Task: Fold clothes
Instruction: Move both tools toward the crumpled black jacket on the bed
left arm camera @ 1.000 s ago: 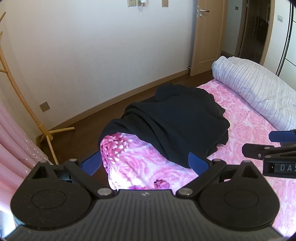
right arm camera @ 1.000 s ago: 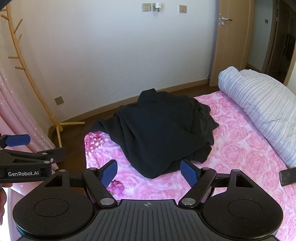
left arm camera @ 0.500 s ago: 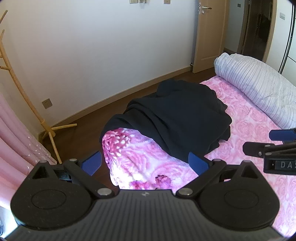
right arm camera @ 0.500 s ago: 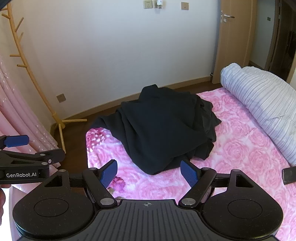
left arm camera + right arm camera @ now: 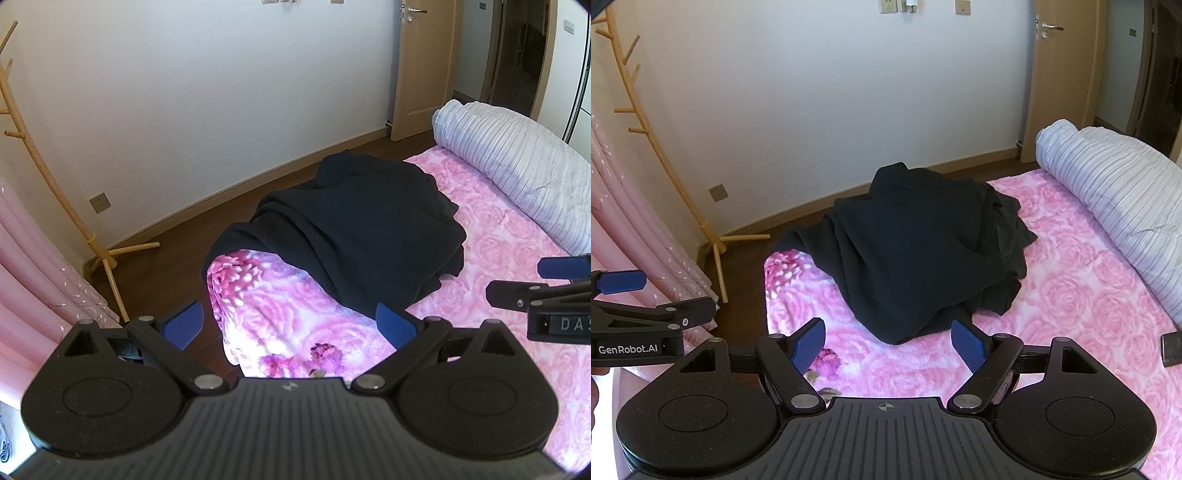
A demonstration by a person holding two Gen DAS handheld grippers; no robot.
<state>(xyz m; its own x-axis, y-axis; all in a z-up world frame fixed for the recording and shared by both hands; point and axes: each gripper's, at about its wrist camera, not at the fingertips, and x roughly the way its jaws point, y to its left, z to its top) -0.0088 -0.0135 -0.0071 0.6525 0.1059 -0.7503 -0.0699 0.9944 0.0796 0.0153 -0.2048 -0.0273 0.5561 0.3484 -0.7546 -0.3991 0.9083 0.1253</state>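
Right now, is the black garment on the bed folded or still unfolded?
Unfolded: the black garment lies in a rumpled heap with loose edges on the pink floral bedspread.

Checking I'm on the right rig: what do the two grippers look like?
Both match: matte black bodies with a ribbed centre plate, two round housings and silver pivot bolts. Left gripper and right gripper carry blue textured finger pads. White "GenRobot.AI" lettering marks the left one's side. No cables or sleeves visible.
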